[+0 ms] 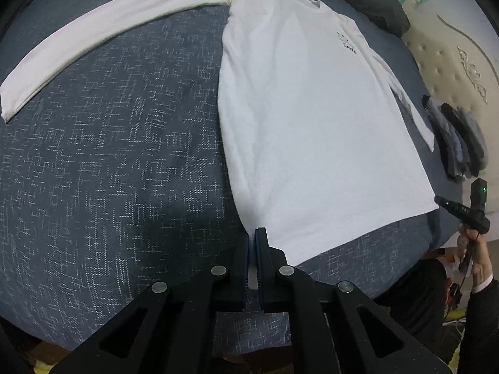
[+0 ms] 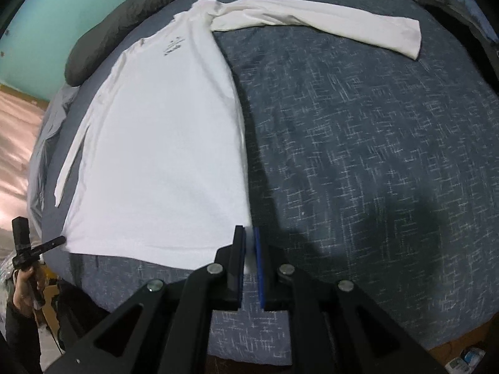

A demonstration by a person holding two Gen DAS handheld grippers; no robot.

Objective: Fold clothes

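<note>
Left wrist view: white shirt (image 1: pixel 312 124) flat on bed (image 1: pixel 109 155), frame middle. Left claw (image 1: pixel 256 237) pinching bottom hem corner. Thin pinch may slip, corner drops. Right wrist view: right claw (image 2: pixel 248 240) pinching other hem corner. Uneven pull makes wrinkles, crooked fold.

The blue bedspread (image 1: pixel 109 155) lies bare and flat to the left of the white shirt (image 1: pixel 312 124), giving open passage up to the outstretched sleeve (image 1: pixel 93 28) at the far side. A stack of folded clothes (image 1: pixel 458 143) blocks the right edge. A dark pillow (image 2: pixel 124 21) bounds the far side. The other sleeve (image 2: pixel 327 21) crosses the far right area.
</note>
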